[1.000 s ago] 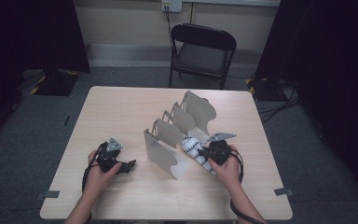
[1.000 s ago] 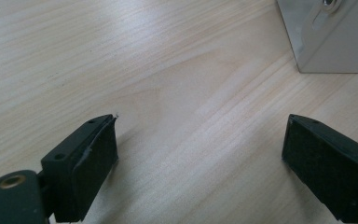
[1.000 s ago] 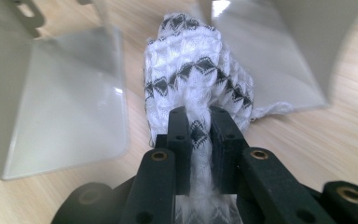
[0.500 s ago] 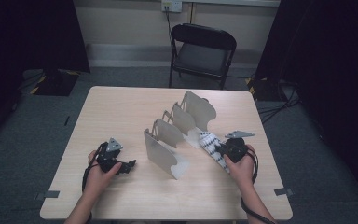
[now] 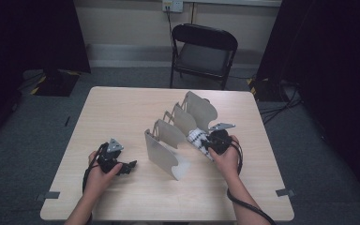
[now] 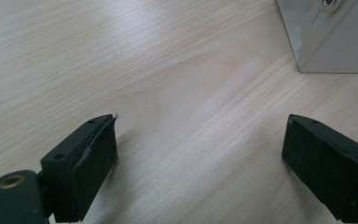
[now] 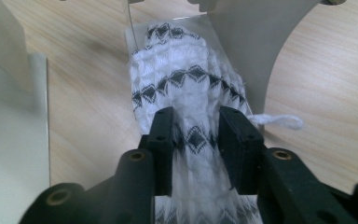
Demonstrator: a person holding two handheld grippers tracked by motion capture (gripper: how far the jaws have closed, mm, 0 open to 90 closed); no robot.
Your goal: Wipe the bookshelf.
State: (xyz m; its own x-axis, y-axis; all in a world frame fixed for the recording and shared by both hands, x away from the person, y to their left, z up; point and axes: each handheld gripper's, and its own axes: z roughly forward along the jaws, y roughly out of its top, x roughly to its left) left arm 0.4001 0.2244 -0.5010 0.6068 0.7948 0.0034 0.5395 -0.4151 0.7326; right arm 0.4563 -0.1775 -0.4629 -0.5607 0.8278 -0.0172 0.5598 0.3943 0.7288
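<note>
White knitted cloth with black diamond patterns lies rolled in a slot of the beige metal divider rack, between two of its upright curved plates, on the pale wooden table. The right gripper reaches in from the rack's right side; its jaws have just been opening, and the cloth's near end sits between the black pads, which flank it closely, though I cannot tell whether they still press on it. In the high view the cloth shows just ahead of that gripper. The left gripper rests on the table left of the rack, jaws spread wide with only bare wood between them.
</note>
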